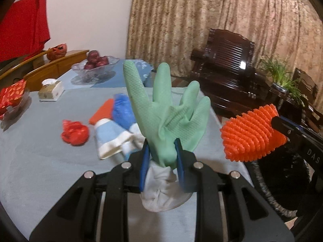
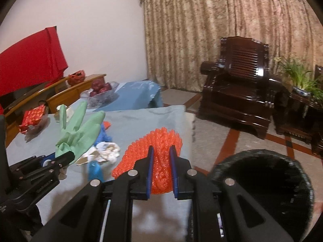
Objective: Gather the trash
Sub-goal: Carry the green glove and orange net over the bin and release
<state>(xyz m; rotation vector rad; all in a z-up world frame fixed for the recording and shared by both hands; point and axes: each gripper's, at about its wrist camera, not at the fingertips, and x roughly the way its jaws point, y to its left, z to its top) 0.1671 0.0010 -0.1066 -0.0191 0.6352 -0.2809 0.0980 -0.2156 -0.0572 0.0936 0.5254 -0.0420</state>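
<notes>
My left gripper [image 1: 161, 147] is shut on a green rubber glove [image 1: 167, 109] with a white cuff and holds it up above the table [image 1: 50, 161]; the glove also shows in the right wrist view [image 2: 78, 133]. My right gripper [image 2: 161, 151] is shut on an orange foam fruit net [image 2: 155, 147], held near the table's right edge; the net shows in the left wrist view [image 1: 250, 133]. A black bin [image 2: 262, 191] stands on the floor beside the table, just right of the right gripper. On the table lie a crumpled red bag [image 1: 74, 132], a blue bag [image 1: 123, 111], an orange scrap [image 1: 102, 111] and a blue-white wrapper [image 1: 110, 139].
A glass bowl of apples [image 1: 94, 66], a tissue box [image 1: 50, 90] and a red packet [image 1: 12, 96] sit at the table's far side. A dark wooden armchair [image 2: 238, 94] and a potted plant [image 2: 300, 80] stand on the floor to the right.
</notes>
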